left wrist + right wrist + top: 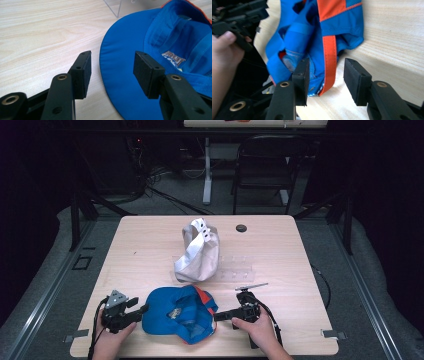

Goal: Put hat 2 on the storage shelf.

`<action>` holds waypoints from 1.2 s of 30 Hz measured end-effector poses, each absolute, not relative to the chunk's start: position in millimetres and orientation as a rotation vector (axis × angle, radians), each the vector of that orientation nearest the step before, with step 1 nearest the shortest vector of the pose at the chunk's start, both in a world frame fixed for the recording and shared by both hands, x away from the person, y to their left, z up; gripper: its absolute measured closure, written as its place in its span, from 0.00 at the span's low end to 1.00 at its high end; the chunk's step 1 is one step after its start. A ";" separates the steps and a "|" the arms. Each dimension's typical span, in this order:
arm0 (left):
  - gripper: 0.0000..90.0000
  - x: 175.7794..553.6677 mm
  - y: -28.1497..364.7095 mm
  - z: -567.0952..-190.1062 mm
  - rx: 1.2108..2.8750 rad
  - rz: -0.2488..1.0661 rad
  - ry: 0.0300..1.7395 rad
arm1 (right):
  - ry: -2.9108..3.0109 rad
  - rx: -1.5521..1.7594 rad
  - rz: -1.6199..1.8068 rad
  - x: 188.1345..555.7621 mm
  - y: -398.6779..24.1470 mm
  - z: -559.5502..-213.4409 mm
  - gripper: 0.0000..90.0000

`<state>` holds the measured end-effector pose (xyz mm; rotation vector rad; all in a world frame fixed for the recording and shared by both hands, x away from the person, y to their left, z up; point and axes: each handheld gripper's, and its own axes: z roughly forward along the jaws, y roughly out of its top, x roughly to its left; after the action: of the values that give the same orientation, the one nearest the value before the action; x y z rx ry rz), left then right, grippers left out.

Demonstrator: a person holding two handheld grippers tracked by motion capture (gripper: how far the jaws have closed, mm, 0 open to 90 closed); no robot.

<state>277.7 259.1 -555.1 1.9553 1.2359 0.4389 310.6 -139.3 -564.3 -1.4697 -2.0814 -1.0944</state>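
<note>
1. Blue fabric cap (177,312), soft and crumpled, orange panels and trim on the crown, lying upside down near the front edge of the desk (150,255) between the two grippers
2. Stiff, smooth, rounded brim toward the left gripper (131,310); floppy crown with mesh lining and a printed label inside toward the right gripper (221,316); long axis roughly along the desk's front edge
3. Pale wood-grain desk top, matt, rectangular with rounded corners
4. Left gripper's jaws parted wide, black flat-padded, straddling the brim's edge in the left gripper view, no pad pressing on it
5. Right gripper's jaws likewise apart, nothing gripped; orange strap and crown edge just past the gap in the right gripper view
6. Farther back, a second cap (198,252), cream-white cloth, slumped upright with a row of holes near its top, beside a clear plastic stand (235,267) hard to make out against the wood
7. Small dark round thing (241,227) near the far edge, too small to identify; both forearms cut off by the bottom of the high view
</note>
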 end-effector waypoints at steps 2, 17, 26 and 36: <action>0.55 276.7 260.2 -555.9 1.952 0.443 1.238 | -2.069 -1.469 -1.084 312.2 -137.0 -567.9 0.64; 0.55 273.7 263.7 -556.5 1.943 0.443 1.248 | -2.026 -1.439 -1.034 315.4 -125.7 -578.4 0.76; 0.55 273.8 264.8 -555.8 1.944 0.439 1.250 | -1.966 -1.474 -1.042 315.8 -131.1 -573.1 0.86; 0.55 273.6 265.0 -554.9 1.946 0.441 1.245 | -1.925 -1.457 -1.058 314.4 -136.4 -562.0 0.87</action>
<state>273.6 265.0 -554.9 1.9456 1.2452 0.4413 314.4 -136.4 -562.0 -1.4575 -1.9245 -1.0580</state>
